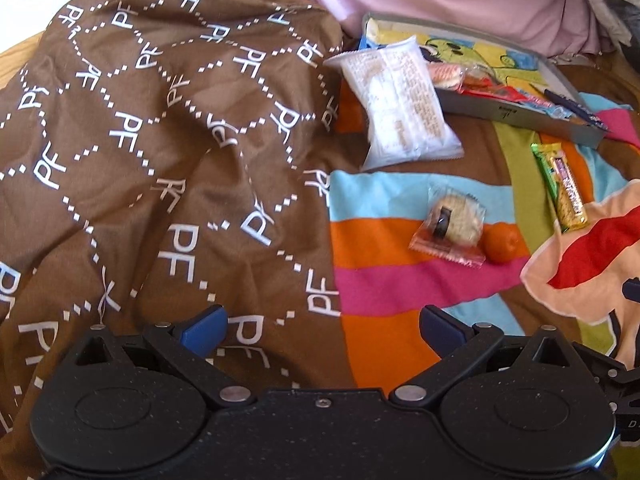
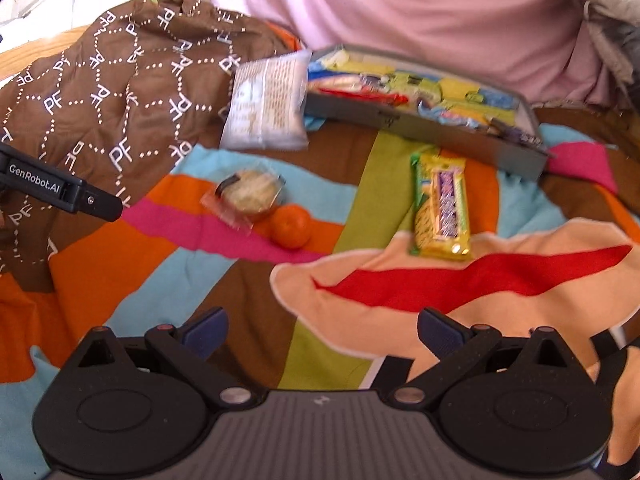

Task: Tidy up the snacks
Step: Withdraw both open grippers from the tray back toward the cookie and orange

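Both the left tool point(image 1: 322, 330) and right tool point(image 2: 322, 330) stood wide, gripping nothing, above the striped blanket point(image 2: 180, 264); the yellow snack bar point(image 2: 442, 206) lay lengthwise, pointing toward the grey tray point(image 2: 432, 130); a wrapped cookie point(image 2: 250, 194) touched the orange point(image 2: 291, 226); a white packet point(image 2: 266, 106) leaned on the tray's corner, beside brown patterned cloth point(image 1: 160, 140).

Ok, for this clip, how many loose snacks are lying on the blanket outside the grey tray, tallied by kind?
White packet: 1, resting against the grey tray
Clear-wrapped round cake: 1
Orange fruit: 1, touching the cake's wrapper
Yellow-green bar: 1
Total: 4 loose. Wrappers inside the tray are too jumbled to count.
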